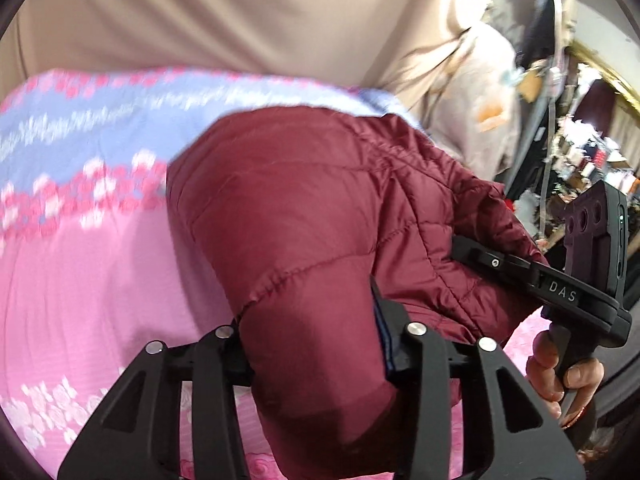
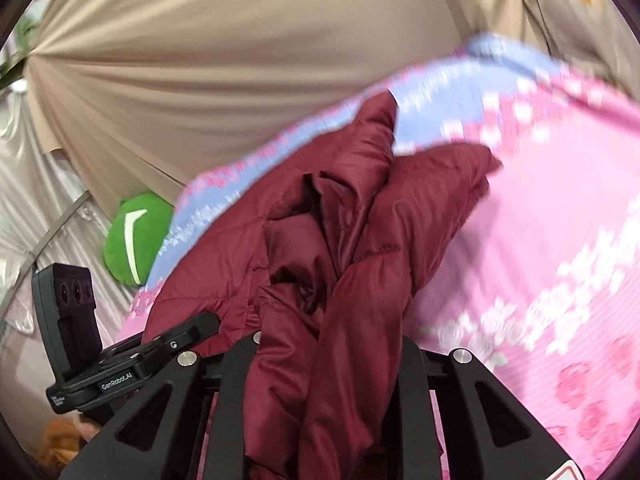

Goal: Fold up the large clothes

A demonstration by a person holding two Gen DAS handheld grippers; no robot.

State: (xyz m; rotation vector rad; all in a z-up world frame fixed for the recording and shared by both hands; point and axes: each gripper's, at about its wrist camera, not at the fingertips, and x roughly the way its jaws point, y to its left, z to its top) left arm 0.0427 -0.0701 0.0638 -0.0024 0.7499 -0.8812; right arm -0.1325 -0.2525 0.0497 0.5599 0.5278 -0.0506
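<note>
A maroon quilted puffer jacket (image 1: 304,208) hangs bunched above a pink and lilac flowered bedspread (image 1: 100,272). My left gripper (image 1: 316,344) is shut on a thick fold of it, which bulges out between the two black fingers. In the right wrist view the same jacket (image 2: 352,240) hangs crumpled, and my right gripper (image 2: 328,356) is shut on a gathered fold. Each gripper shows in the other's view: the right one (image 1: 460,246) bites into the jacket's right edge, held by a hand (image 1: 560,364); the left one (image 2: 200,326) meets the jacket's left edge.
The bedspread (image 2: 540,240) stretches away under the jacket. A beige curtain (image 1: 200,12) hangs behind the bed. A green cushion (image 2: 136,236) lies past the bed's left edge. Cluttered shelves (image 1: 580,160) stand at the far right.
</note>
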